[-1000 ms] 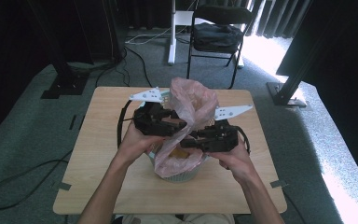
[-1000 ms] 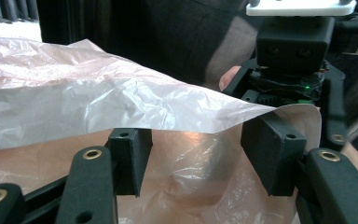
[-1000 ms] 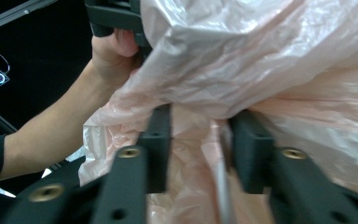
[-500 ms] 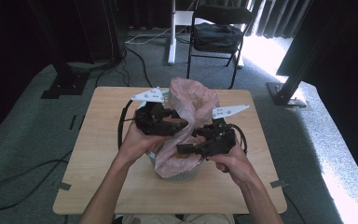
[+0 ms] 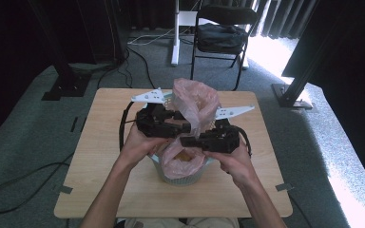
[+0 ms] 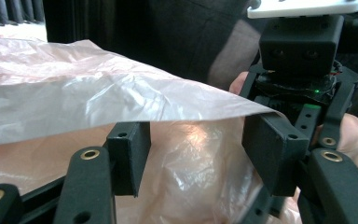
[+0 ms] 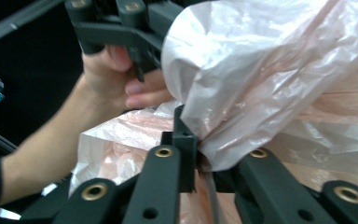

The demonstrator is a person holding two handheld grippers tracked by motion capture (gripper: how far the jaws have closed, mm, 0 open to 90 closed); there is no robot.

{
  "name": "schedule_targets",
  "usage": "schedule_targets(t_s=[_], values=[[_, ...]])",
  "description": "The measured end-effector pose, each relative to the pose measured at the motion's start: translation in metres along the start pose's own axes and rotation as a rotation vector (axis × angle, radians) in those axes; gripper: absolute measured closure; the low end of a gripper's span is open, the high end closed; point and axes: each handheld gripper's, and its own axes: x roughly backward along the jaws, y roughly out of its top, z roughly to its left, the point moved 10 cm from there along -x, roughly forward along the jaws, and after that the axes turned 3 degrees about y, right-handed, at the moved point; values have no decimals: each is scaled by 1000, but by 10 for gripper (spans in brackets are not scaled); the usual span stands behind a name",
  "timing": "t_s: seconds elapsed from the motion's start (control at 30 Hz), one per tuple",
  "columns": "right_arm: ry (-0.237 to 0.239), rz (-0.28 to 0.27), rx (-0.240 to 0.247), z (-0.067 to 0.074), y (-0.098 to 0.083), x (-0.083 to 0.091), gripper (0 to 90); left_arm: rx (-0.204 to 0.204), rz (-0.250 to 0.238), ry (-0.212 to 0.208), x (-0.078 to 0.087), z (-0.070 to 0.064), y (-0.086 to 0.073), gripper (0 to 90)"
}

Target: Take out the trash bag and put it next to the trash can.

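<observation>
- Around the action: a black folding chair stands on the floor well beyond both grippers, dark curtains hang behind it, and cables trail over the carpet off to the left gripper's side.
- No readable writing or brand anywhere.
- The left gripper has its jaws spread, and a taut sheet of the pink plastic bag runs across just above them; more bag film fills the gap between the pads, not pressed.
- The right gripper has just been closing and now pinches a gathered fold of the bag between its tips.
- The bag rises between the two grippers; its lower part sits in a small pale basket on the worktop, below and just nearer the person than both grippers.
</observation>
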Motion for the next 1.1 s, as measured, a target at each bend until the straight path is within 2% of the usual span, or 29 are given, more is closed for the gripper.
schedule_targets(t_s=[0.03, 0.13, 0.23, 0.33, 0.57, 0.67, 0.83, 1.1], values=[[0, 0, 0, 0, 0, 0, 855, 3, -5, 1, 2, 1, 0, 422], [-33, 33, 43, -1, -3, 3, 877, 19, -25, 4, 10, 5, 1, 421], [-41, 42, 58, -1, -3, 4, 882, 32, -45, 14, 18, 10, 1, 421], [-56, 55, 86, -3, -4, 7, 886, 32, -53, 33, 27, 15, 0, 418], [-67, 54, 104, -4, 1, 13, 887, 62, -96, 76, 54, 28, -9, 411], [-73, 51, 106, -4, 4, 15, 888, 77, -100, 92, 63, 34, -16, 411], [-80, 43, 119, -4, 11, 18, 888, 90, -91, 115, 69, 42, -30, 411], [-76, -5, 115, -6, 28, 28, 888, 99, -72, 135, 69, 47, -43, 406]])
